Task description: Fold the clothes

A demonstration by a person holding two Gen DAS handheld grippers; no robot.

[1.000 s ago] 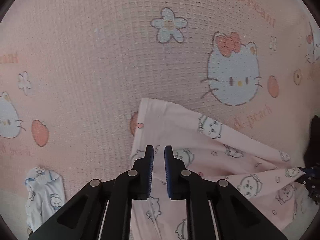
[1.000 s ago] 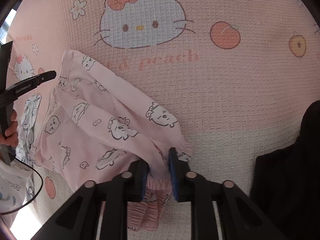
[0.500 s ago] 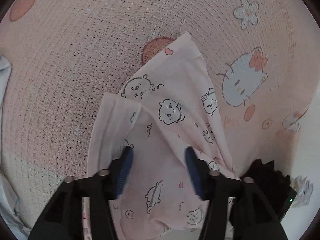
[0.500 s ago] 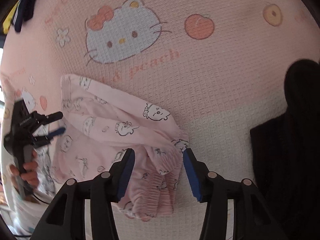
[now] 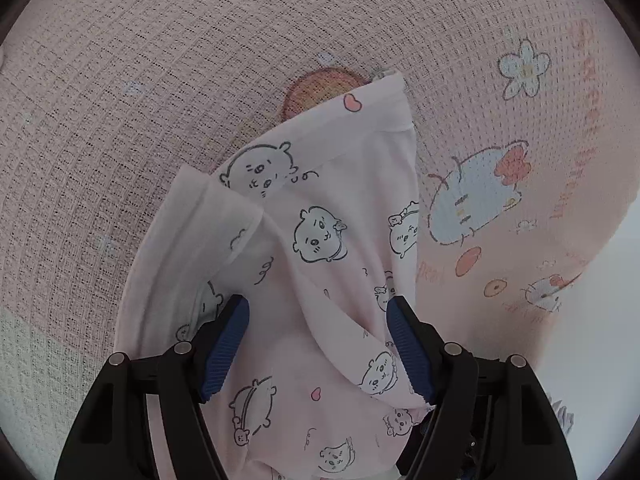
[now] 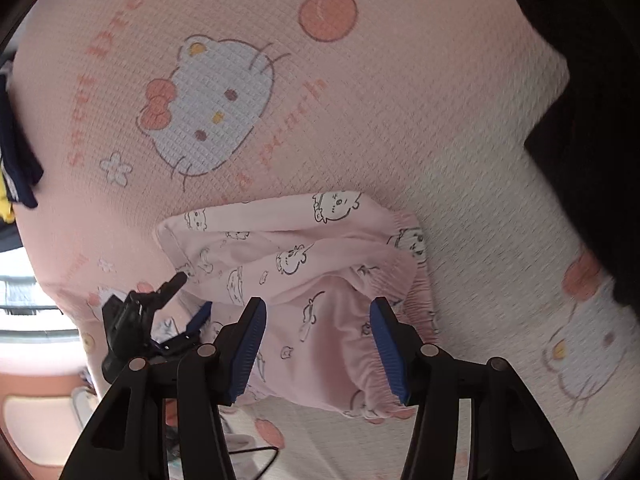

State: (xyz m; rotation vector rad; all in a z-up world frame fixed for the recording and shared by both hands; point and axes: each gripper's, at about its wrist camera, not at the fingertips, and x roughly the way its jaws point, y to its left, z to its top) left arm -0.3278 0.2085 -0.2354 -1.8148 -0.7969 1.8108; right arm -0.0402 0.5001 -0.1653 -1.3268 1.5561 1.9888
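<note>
Left wrist view — both grippers' fingers spread apart over the pink pajama pants.

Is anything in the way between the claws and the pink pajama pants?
No, nothing visible. Both the left claw and right claw hang open right over the pink pajama pants on the blanket.

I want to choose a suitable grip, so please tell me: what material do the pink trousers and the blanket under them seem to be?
The pink trousers look like soft, thin, matte cotton knit, probably jersey: they drape in loose folds and have a gathered elastic waistband. The blanket looks like thicker waffle-weave cloth, likely cotton, with a visible grid of small squares and printed cat faces.
</note>
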